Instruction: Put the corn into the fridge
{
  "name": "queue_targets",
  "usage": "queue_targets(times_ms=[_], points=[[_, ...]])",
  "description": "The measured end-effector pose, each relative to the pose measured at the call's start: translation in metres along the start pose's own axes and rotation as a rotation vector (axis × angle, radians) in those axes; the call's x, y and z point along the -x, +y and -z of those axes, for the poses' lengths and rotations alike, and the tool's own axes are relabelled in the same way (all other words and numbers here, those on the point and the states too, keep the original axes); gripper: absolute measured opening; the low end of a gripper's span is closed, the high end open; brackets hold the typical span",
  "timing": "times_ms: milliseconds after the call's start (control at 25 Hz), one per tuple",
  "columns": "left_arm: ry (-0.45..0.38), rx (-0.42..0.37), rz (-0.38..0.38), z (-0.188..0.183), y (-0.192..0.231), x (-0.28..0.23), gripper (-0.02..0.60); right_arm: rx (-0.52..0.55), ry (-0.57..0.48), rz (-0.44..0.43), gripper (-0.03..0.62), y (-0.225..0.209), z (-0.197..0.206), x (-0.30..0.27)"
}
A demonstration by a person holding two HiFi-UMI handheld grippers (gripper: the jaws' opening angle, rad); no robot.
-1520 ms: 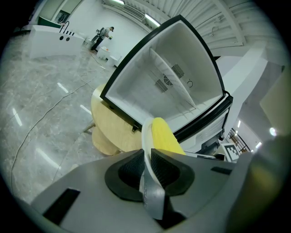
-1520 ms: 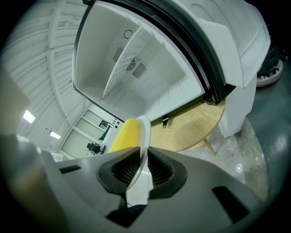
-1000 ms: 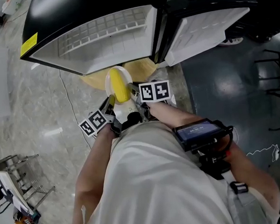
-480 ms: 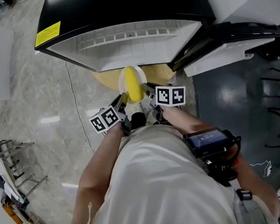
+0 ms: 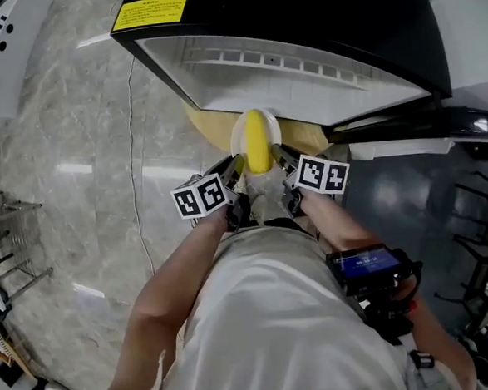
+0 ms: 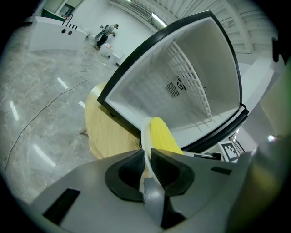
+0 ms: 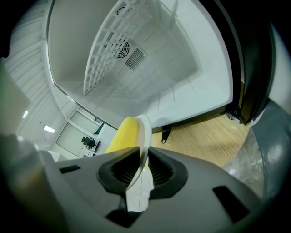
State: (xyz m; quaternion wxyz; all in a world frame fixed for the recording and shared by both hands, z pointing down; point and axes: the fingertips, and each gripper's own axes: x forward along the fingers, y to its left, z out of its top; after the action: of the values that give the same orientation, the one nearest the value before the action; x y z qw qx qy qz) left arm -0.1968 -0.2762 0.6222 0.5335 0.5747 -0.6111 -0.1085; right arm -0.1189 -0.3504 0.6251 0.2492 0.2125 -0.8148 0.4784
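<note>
both claws carry one white plate (image 5: 240, 145) with the corn (image 5: 258, 141) lying on it. the left gripper (image 5: 235, 167) is pinched narrow on the plate's left rim and the right gripper (image 5: 279, 158) is pinched narrow on the right rim. each gripper view shows the rim squeezed between the pads. the corn sits between the two claws, just ahead of the tips, and it's not in the fridge (image 5: 302, 69) yet.

change: a second ago the plate was further short of the fridge mouth. now both claws have come forward and a little down together. the plate's far edge is near the fridge's lower lip, above the wooden stand (image 5: 210, 127) beneath it. the grip looks the same on both sides, and the corn hasn't slid on the plate.

the open cavity with its white rack (image 6: 191, 91) is straight ahead of the jaws and slightly above them.

so the approach looks nearly done and insertion hasn't started. my guess is the next move is to push the plate in, kept level so the corn doesn't roll off.
</note>
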Motion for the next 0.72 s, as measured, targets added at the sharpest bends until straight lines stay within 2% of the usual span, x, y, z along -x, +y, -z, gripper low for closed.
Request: queue_targets(times_ms=[240,720], points=[[-0.016,-0.030,0.009,-0.015,-0.003,-0.008,0.051,-0.020,-0.032,-0.012,0.054,-0.002,-0.012,-0.009],[-0.057,-0.017,0.017,-0.032,-0.017,-0.024,0.051,0.020,-0.050,0.045,0.054,-0.006,-0.042,-0.007]])
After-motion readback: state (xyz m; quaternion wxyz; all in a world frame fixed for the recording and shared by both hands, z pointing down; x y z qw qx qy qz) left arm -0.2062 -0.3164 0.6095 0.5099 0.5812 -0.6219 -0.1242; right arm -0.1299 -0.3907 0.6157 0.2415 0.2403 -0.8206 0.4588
